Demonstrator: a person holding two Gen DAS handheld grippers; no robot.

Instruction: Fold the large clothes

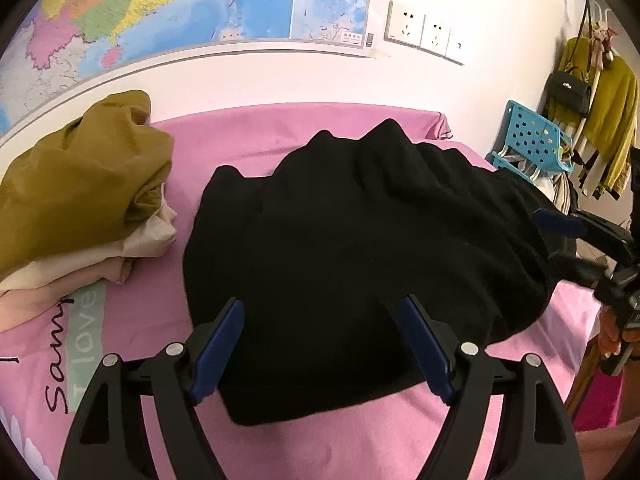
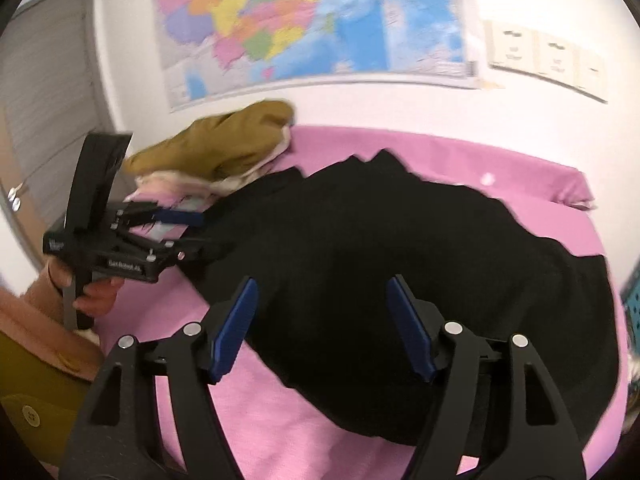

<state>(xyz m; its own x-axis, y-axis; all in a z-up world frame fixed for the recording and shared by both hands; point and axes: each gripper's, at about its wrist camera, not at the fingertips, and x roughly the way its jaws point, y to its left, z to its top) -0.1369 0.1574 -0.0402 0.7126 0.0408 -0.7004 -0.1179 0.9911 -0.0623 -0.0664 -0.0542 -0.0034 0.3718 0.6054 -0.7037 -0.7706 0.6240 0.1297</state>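
Observation:
A large black garment (image 1: 360, 248) lies partly folded on the pink sheet (image 1: 248, 136); it also shows in the right wrist view (image 2: 420, 264). My left gripper (image 1: 322, 312) is open, its blue pads over the garment's near edge, holding nothing. It shows from the side in the right wrist view (image 2: 192, 220), at the garment's left edge. My right gripper (image 2: 322, 294) is open above the garment's near edge, empty. It also shows in the left wrist view (image 1: 560, 220) at the garment's right side.
A pile of folded clothes, mustard (image 1: 80, 184) on top of cream and pink ones, sits at the left of the bed. A blue basket (image 1: 528, 140) and hanging clothes (image 1: 608, 120) stand to the right. A map (image 1: 200, 0) and sockets (image 1: 424, 32) are on the wall behind.

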